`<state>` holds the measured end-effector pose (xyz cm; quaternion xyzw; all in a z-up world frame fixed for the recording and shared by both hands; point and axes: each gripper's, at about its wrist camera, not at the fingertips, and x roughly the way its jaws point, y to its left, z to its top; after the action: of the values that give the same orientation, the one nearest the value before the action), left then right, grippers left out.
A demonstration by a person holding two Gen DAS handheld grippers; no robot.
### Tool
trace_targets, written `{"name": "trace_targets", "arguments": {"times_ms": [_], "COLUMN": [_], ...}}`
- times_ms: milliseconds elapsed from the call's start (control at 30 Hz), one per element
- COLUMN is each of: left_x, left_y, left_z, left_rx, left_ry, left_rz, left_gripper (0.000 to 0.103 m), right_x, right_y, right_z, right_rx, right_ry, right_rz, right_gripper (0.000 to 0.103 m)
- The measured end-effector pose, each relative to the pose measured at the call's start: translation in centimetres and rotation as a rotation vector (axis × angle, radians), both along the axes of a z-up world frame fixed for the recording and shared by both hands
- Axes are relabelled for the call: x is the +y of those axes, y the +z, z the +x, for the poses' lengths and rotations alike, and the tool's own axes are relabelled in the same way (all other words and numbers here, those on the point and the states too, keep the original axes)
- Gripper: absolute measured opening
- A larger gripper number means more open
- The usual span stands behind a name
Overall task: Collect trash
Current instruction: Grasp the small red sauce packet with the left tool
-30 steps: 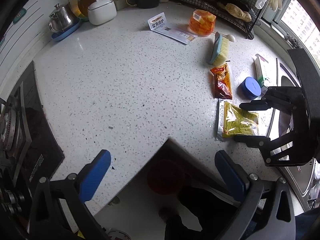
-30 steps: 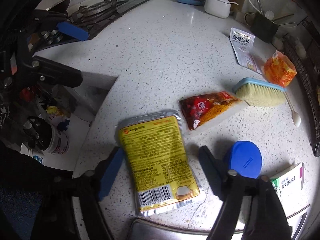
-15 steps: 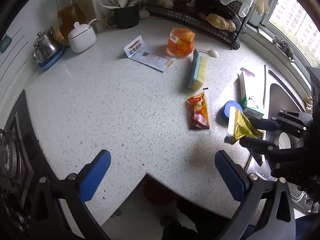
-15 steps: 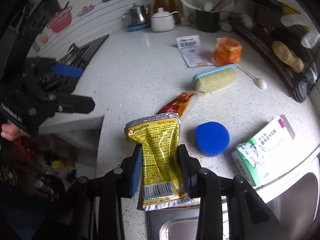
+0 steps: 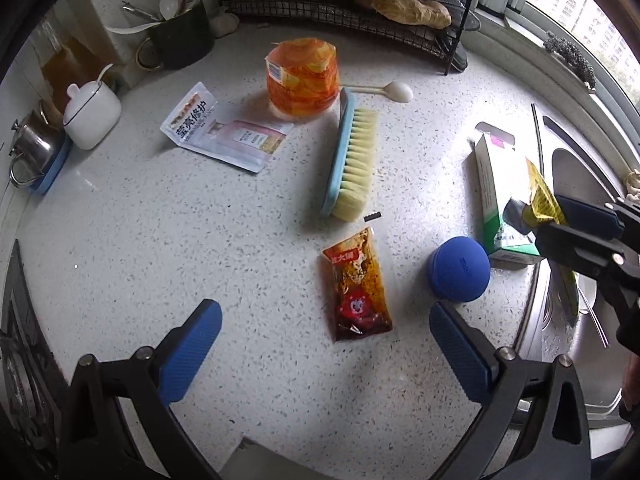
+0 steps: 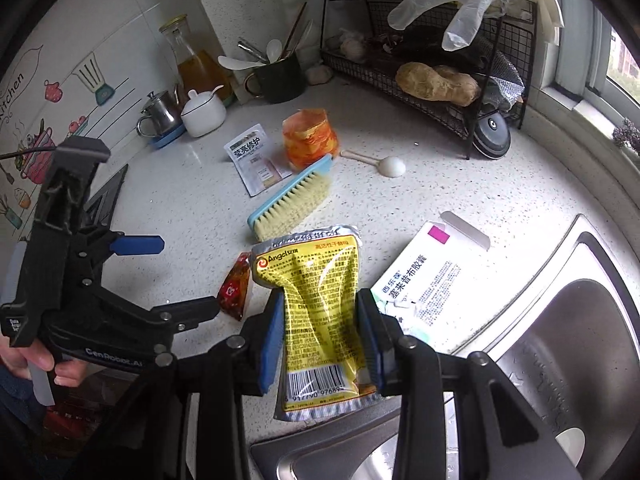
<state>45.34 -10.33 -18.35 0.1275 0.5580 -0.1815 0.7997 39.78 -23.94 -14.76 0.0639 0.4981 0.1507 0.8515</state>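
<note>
My right gripper (image 6: 320, 336) is shut on a yellow foil sachet (image 6: 316, 288) and holds it upright above the counter edge by the sink. The left wrist view shows that gripper (image 5: 576, 232) at the right with the sachet (image 5: 542, 196) edge-on. My left gripper (image 5: 324, 344) hangs open over the speckled counter, with a red sauce packet (image 5: 356, 284) lying flat just beyond its fingertips. A blue round lid (image 5: 458, 268) lies right of the packet. On the counter behind are a white-and-green medicine box (image 5: 500, 192), a white printed sachet (image 5: 224, 132) and an orange wrapper (image 5: 302, 76).
A blue-backed scrubbing brush (image 5: 352, 160) and a white spoon (image 5: 396, 90) lie mid-counter. A steel sink (image 6: 560, 340) borders the right edge. A wire rack (image 6: 440, 80), a dark utensil mug (image 6: 276, 76), a white lidded pot (image 5: 92, 108) and a small kettle (image 5: 32, 144) line the back.
The right gripper shut on the yellow sachet, lifted it off the counter and turned it upright. The left gripper moved across the counter, from its front edge to the red packet.
</note>
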Motion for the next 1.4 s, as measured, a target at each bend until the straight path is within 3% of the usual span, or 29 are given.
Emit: {"name": "trace_targets", "arguments": {"times_ms": [200, 500, 567, 633, 800, 933, 1400], "left_x": [-1.0, -1.6, -1.7, -1.4, -0.5, 1.1, 9.7], "left_y": [-1.6, -3.3, -3.0, -2.8, -2.8, -2.5, 2.5], "left_z": [1.9, 2.8, 2.6, 2.2, 0.1, -2.6, -11.5], "left_rx": [0.026, 0.054, 0.050, 0.044, 0.044, 0.038, -0.058], "left_ry": [0.002, 0.014, 0.007, 0.012, 0.027, 0.052, 0.131], "left_rz": [-0.007, 0.017, 0.014, 0.006, -0.006, -0.031, -0.072], "left_gripper": [0.100, 0.063, 0.052, 0.030, 0.013, 0.012, 0.011], "right_x": [-1.0, -1.7, -1.5, -1.1, 0.2, 1.3, 8.3], "right_y": [-0.5, -0.8, -0.8, -0.8, -0.5, 0.0, 1.8], "right_z": [0.1, 0.4, 0.3, 0.2, -0.4, -1.5, -8.1], "right_rx": [0.014, 0.036, 0.039, 0.041, 0.039, 0.027, -0.011], "right_ry": [-0.015, -0.036, -0.031, -0.022, -0.004, 0.012, 0.106], "right_rz": [-0.004, 0.018, 0.023, 0.023, 0.035, 0.035, 0.034], "right_gripper": [0.033, 0.033, 0.033, 0.033, 0.034, 0.034, 0.034]}}
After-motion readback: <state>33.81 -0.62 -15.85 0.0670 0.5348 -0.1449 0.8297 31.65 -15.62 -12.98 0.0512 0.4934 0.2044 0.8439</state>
